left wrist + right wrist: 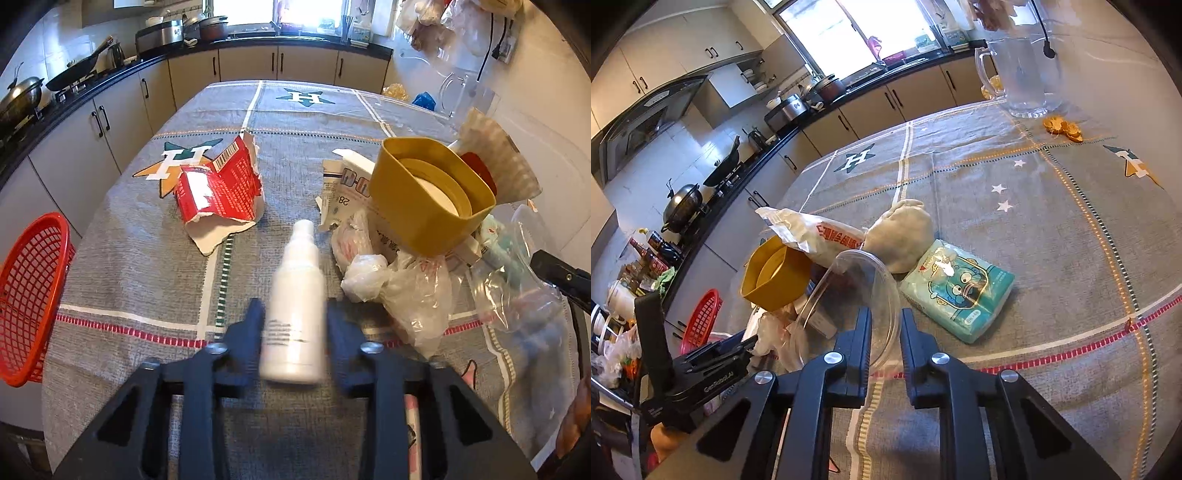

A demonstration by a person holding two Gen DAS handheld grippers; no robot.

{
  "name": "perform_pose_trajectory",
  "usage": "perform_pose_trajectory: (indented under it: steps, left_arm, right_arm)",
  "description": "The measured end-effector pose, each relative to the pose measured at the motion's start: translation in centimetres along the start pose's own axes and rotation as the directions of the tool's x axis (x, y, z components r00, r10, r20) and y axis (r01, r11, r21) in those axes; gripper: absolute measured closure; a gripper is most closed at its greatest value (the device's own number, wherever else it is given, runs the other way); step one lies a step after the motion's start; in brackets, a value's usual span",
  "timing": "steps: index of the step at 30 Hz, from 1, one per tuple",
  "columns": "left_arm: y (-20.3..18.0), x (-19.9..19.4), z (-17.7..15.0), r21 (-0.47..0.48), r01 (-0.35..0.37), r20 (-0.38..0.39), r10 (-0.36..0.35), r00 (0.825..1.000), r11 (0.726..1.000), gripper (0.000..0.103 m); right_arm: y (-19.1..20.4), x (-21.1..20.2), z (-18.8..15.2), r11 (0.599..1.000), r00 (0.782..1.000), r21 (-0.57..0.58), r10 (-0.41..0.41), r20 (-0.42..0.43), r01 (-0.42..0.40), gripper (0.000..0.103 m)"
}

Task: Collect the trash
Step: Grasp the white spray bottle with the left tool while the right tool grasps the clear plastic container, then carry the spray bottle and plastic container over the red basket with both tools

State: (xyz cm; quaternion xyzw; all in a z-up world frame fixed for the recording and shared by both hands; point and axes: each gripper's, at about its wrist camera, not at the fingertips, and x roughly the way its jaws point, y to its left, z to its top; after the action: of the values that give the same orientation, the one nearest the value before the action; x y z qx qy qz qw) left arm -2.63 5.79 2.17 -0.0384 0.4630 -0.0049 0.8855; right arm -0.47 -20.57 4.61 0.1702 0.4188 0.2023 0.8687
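Left gripper (pixel 293 325) clamps white bottle (pixel 294 295) | right gripper (pixel 885 332) pinches clear plastic bowl (pixel 849 306) rim | grey tablecloth (pixel 147 266)

Blurred: white bottle (pixel 293 306), label print unreadable.
Cut off: red basket (pixel 27 295), at left edge.
Hidden: clear lid (pixel 849 306), lower rim behind fingers.

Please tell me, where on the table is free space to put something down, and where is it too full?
Bare cloth lies beyond the torn red carton toward the far table edge, and right of the teal packet up to the glass jug. It is crowded around the yellow tub and the plastic bags.
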Motion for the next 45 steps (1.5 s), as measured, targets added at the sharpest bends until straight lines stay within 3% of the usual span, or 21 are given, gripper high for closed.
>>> perform_pose_trajectory:
  steps: [8, 23, 45]
  left_arm:
    - [0.3, -2.2, -1.2, 0.011, -0.003, 0.054, 0.003, 0.999, 1.000, 0.074]
    - [1.3, -4.6, -1.4, -0.012, -0.033, 0.130, 0.034, 0.991, 0.999, 0.074]
    - [1.7, -5.2, -2.0, -0.006, -0.078, 0.155, 0.078, 0.985, 0.997, 0.074]
  right_arm:
    - [0.4, -2.0, -0.4, 0.999, 0.998, -0.011, 0.034, 0.048, -0.034, 0.096]
    - [4.0, -5.7, -0.7, 0.987, 0.976, -0.106, 0.138, 0.168, -0.121, 0.096]
    - [6.4, -6.0, -1.2, 0.976, 0.972, -0.152, 0.178, 0.153, -0.155, 0.096]
